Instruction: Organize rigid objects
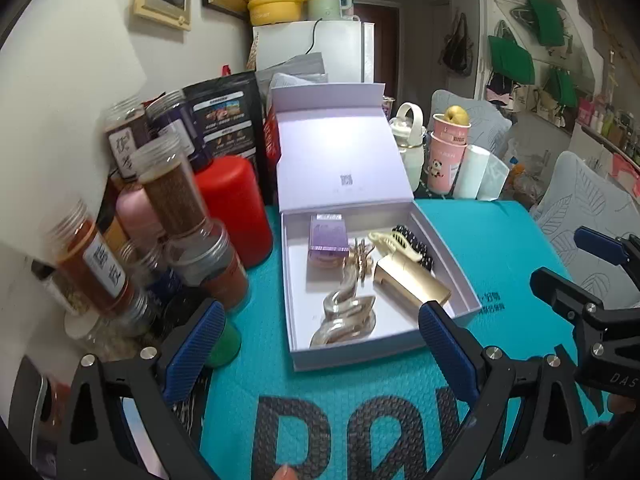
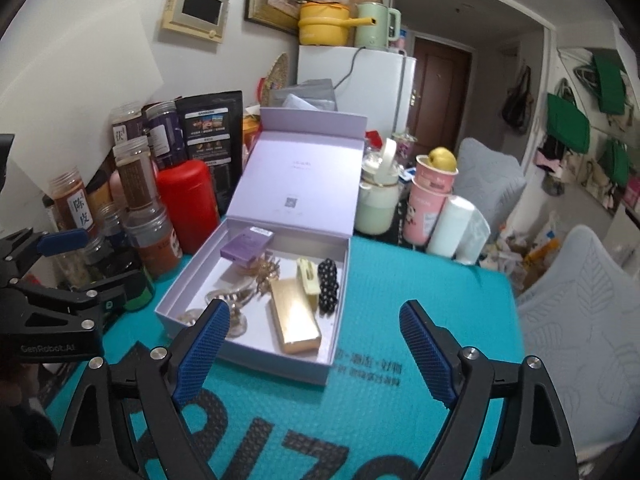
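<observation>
Left wrist view: my left gripper (image 1: 320, 344) and right gripper (image 2: 316, 344), fingers apart and empty, face the open box (image 1: 448, 248), its lid raised for access

We see our left gripper (image 1: 320, 344) and right gripper (image 2: 316, 346) — matte black angular frames with triangular cut-outs, round silver screws at the joints, and ribbed blue finger pads (image 2: 204, 350). White lettering reads "GenRobot.AI" on one body, "DAS" on the other. A bare fingertip (image 1: 285, 473) peeks in below.
</observation>
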Action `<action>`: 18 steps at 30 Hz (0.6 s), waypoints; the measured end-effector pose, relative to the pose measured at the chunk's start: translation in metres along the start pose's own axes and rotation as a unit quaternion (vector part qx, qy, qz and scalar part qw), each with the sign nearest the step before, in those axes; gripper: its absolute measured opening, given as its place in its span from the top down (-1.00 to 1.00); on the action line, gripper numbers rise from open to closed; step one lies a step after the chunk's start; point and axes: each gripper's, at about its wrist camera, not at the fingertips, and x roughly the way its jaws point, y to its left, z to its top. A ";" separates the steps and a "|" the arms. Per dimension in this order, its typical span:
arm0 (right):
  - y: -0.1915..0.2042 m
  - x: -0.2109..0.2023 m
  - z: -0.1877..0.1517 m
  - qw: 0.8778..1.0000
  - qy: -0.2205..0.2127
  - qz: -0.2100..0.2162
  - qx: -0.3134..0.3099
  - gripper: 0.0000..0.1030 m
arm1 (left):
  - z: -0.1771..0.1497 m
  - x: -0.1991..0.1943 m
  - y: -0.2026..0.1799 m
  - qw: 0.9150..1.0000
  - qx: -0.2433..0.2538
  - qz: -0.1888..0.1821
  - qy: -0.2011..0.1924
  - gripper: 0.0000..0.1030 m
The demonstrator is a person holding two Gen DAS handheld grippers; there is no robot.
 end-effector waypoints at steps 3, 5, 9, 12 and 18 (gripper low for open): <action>0.004 -0.004 -0.008 1.000 0.004 -0.007 -0.003 -0.70 | -0.010 -0.002 -0.001 1.000 -0.002 0.000 0.007 -0.93; 0.006 -0.006 -0.013 1.000 0.009 -0.007 -0.001 -0.70 | -0.016 -0.003 -0.001 1.000 -0.006 -0.004 0.010 -0.93; 0.008 -0.009 -0.023 1.000 0.022 0.005 0.009 -0.70 | -0.025 -0.007 0.000 1.000 -0.017 -0.019 0.013 -0.93; 0.009 -0.006 -0.028 0.999 0.041 0.017 0.016 -0.70 | -0.027 -0.009 -0.001 1.000 -0.015 -0.018 0.012 -0.93; 0.010 -0.007 -0.035 0.999 0.043 0.015 0.017 -0.70 | -0.029 -0.012 -0.002 1.000 -0.012 -0.020 0.012 -0.93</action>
